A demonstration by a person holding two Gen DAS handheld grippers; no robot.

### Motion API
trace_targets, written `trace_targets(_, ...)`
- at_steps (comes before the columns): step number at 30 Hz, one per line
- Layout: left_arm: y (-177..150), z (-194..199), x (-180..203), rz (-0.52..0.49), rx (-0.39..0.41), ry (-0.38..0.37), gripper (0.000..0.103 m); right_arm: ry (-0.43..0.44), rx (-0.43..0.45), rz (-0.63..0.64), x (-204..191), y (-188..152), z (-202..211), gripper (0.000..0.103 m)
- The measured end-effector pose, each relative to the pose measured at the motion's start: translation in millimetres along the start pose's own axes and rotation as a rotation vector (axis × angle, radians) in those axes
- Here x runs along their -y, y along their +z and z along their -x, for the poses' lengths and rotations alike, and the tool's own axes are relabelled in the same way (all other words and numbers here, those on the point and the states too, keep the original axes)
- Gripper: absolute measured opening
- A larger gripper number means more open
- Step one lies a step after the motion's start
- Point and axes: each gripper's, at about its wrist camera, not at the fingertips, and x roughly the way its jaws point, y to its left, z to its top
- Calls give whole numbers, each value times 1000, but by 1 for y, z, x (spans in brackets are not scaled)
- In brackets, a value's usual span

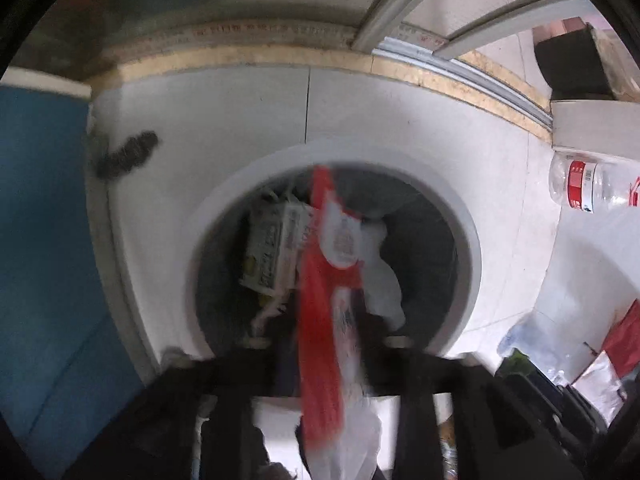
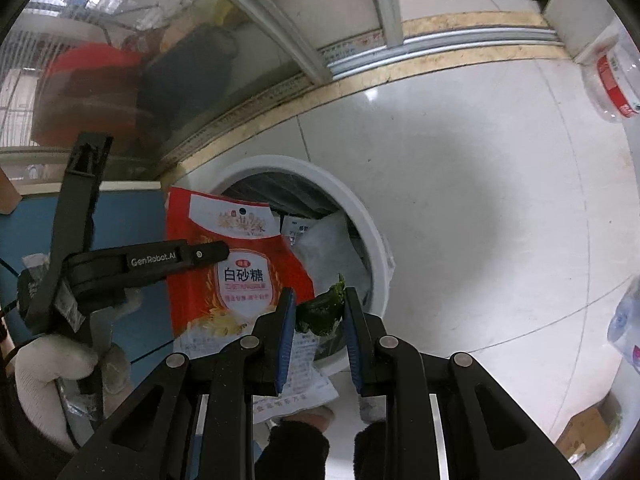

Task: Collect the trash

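1. The right gripper [image 2: 319,316] has its fingers clamped on a green wrapper [image 2: 320,312], poised above the bin for dropping.
2. The left gripper [image 1: 332,364] has its fingers apart, and the red sugar bag [image 2: 236,264] hangs loose between them over the opening.
3. Beyond, the white bin [image 2: 376,240] holds paper trash.

A: Bin mouth [image 1: 468,240], white rim, partly blocked: red sugar bag [image 2: 236,276] hangs over it, carton [image 1: 272,248] and white wrapper [image 1: 384,276] inside

B: Right side?

A: Bare floor tiles [image 2: 480,200] there, open. Clear bottle [image 2: 612,80] far right, glass door frame [image 2: 288,32] behind bin
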Motion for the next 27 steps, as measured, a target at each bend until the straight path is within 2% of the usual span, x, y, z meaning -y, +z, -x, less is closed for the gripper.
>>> trace_targets(1,-2,3,-12,3,16,-2,85,4,-10,-3,-1,1,-4,26)
trace_targets(2,-4,8,-15,1,35,-3,93,7,-19,-2,-3,2,-6,26)
trace_targets(5,-7,21,-30,-2,66,16,95,19,-61,-9,-8,5,-16,32)
trace_targets(6,-9,26,-33,-5,76,32,97,19,-66,-9,-9,5,-17,43)
trace_targets(7,-11,25,-37,-10,85,46,98,16,-71,-10,-11,5,-18,60)
trace_targets(9,-20,39,-41,-28,127,96,98,18,-73,-17,-13,3,-15,72)
trace_targets(10,-26,45,-44,-31,146,119,98,12,-72,-19,-14,1,-13,73)
trace_targets(11,-33,54,-47,-32,171,143,98,2,-70,-17,-15,-2,-9,74)
trace_targets(13,-47,71,-51,-28,216,186,98,-30,-60,2,-19,-7,1,87)
trace_targets(16,-68,94,-55,-20,258,253,98,-72,-38,39,-27,-19,22,99)
trace_targets(18,-84,111,-56,-10,282,272,98,-97,-17,55,-33,-29,41,103)
trace_targets(22,-122,157,-54,20,319,294,98,-154,44,88,-47,-48,89,103)
trace_targets(27,-172,222,-42,31,377,304,98,-201,132,139,-75,-86,172,103)
